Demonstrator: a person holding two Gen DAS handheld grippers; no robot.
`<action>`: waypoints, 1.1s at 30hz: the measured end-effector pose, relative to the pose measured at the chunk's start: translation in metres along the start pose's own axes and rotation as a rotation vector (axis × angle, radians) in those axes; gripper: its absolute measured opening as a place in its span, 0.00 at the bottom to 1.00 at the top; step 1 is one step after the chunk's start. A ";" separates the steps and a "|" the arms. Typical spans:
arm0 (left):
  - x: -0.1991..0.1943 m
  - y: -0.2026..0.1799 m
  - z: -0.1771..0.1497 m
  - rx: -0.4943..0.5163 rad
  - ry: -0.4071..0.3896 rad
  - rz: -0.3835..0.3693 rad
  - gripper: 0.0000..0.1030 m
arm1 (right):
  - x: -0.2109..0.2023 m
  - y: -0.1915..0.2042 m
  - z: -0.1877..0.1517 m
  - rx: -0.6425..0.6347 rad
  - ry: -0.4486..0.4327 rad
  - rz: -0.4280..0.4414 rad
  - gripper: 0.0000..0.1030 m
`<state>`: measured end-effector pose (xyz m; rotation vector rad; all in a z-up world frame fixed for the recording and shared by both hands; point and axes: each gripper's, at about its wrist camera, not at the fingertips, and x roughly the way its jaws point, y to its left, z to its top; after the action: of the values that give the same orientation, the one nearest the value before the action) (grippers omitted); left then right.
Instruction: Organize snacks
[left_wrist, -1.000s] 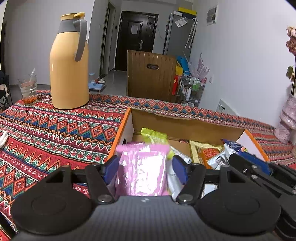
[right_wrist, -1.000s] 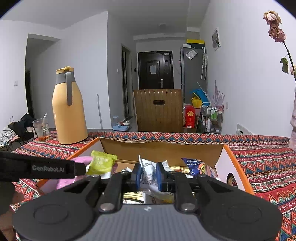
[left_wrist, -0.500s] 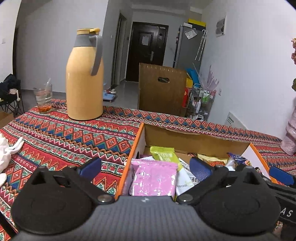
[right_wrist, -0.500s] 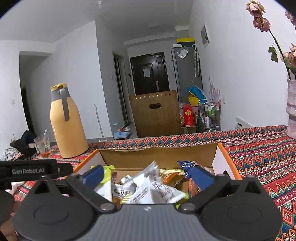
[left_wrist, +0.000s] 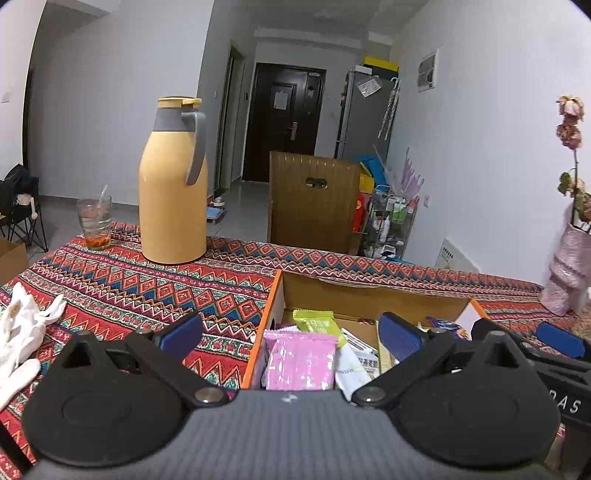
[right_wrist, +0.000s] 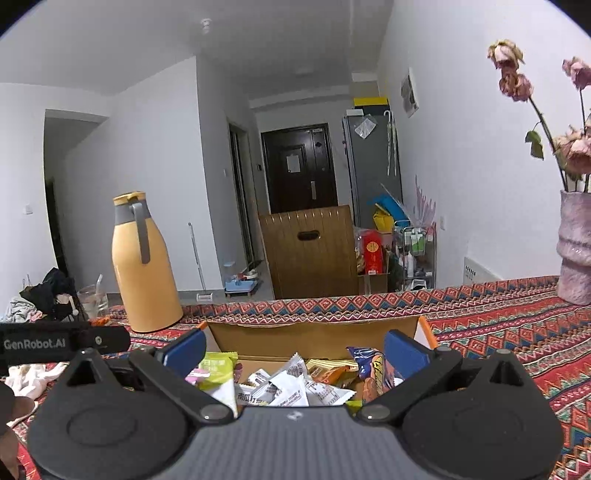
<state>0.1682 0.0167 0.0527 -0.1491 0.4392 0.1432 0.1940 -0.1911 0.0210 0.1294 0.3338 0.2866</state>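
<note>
Below both wide-spread jaws — snacks (right_wrist: 291, 387) in box (right_wrist: 314, 334).

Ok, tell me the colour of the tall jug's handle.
Grey, on a yellow-orange tall jug; the handle shows best in the left wrist view.

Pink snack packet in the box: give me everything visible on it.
The pink snack packet is a flat, glossy pouch, plastic by its sheen, with a crimped top seam and faint pale print that cannot be read. It stands roughly upright at the left end of the cardboard box, against the box's left wall, its lower part hidden by the gripper body. A green packet stands behind it and a white packet lies against its right edge. No gripper pad touches it. In the right wrist view only a pink sliver shows.
</note>
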 end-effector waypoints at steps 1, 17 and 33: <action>-0.006 0.000 -0.001 0.005 -0.002 -0.003 1.00 | -0.005 0.000 0.000 -0.002 -0.001 0.000 1.00; -0.071 0.019 -0.040 0.071 0.012 -0.018 1.00 | -0.086 0.009 -0.031 -0.031 0.036 -0.001 1.00; -0.083 0.035 -0.104 0.101 0.162 -0.072 1.00 | -0.114 0.007 -0.079 -0.029 0.176 -0.011 1.00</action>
<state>0.0445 0.0243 -0.0084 -0.0771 0.6007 0.0385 0.0625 -0.2118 -0.0169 0.0738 0.5041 0.2926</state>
